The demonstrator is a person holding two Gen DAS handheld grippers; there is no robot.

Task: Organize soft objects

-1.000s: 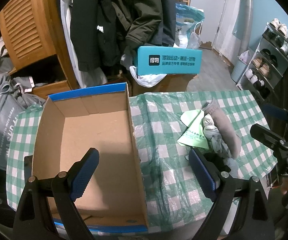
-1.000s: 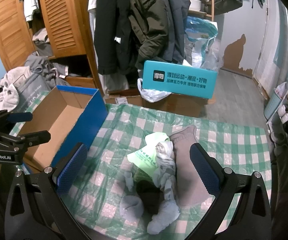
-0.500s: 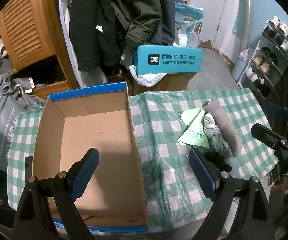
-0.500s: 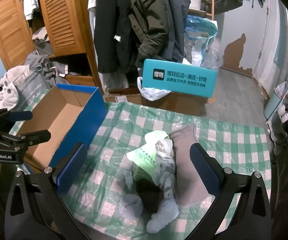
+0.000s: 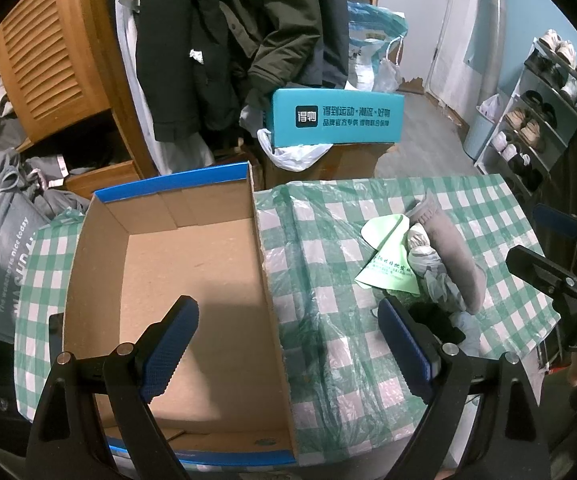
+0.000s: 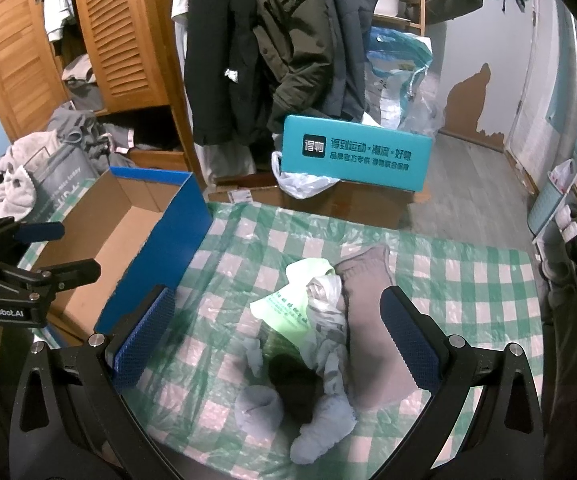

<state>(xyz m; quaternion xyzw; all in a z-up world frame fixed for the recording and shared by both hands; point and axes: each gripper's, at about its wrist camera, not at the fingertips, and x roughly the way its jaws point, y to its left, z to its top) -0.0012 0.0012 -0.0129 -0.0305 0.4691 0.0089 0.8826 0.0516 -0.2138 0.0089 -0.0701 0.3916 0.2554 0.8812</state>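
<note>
In the left wrist view, the left hand-held gripper (image 5: 288, 344) hovers with its blue-padded fingers spread wide, pinching nothing. One finger hangs over the open cardboard box (image 5: 184, 280), the other over the green-checked surface (image 5: 328, 264). The box sits at about 9 o'clock from the pile of socks (image 5: 440, 268), which lies well apart from it toward 3 o'clock. A long grey sock (image 5: 454, 256) rests just beside a pale green plastic bag (image 5: 388, 256). The right hand-held gripper (image 5: 560, 256) enters at the 3 o'clock edge.

In the right wrist view, the right hand-held gripper (image 6: 276, 340) is likewise spread, holding nothing, with the sock pile (image 6: 312, 352) lying on the surface between and beyond its fingers. A black sock (image 6: 294, 384) lies in the middle of the pile, a light blue sock (image 6: 320, 428) nearest the camera, and the grey sock (image 6: 372, 320) toward 2 o'clock. The blue-sided box (image 6: 160, 248) stands at 10 o'clock, and a teal carton (image 6: 354, 154) at 12 o'clock beyond the surface.
</note>
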